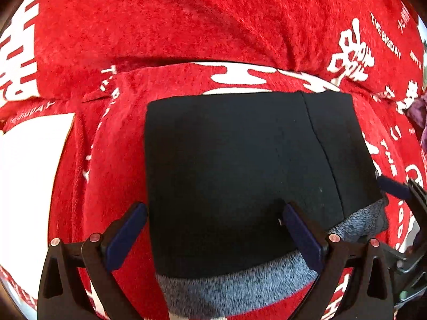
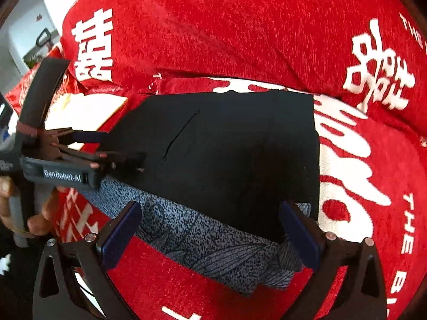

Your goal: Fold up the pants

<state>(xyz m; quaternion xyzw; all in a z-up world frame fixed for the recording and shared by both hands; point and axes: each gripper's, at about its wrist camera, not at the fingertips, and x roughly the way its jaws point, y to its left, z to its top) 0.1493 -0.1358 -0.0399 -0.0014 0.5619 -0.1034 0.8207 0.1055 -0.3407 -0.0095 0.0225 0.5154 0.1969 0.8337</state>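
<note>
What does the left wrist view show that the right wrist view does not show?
Only the left wrist view: the left gripper from its own camera, jaws open over the pants, and a purple cloth at the right edge.

Only the right wrist view: the hand holding the left gripper, and the open right gripper.

Both: the folded black pants with a grey layer beneath, on the red blanket.

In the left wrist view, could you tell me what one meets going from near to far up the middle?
Left gripper → grey waistband → folded black pants → red cover's seat → red backrest.
</note>
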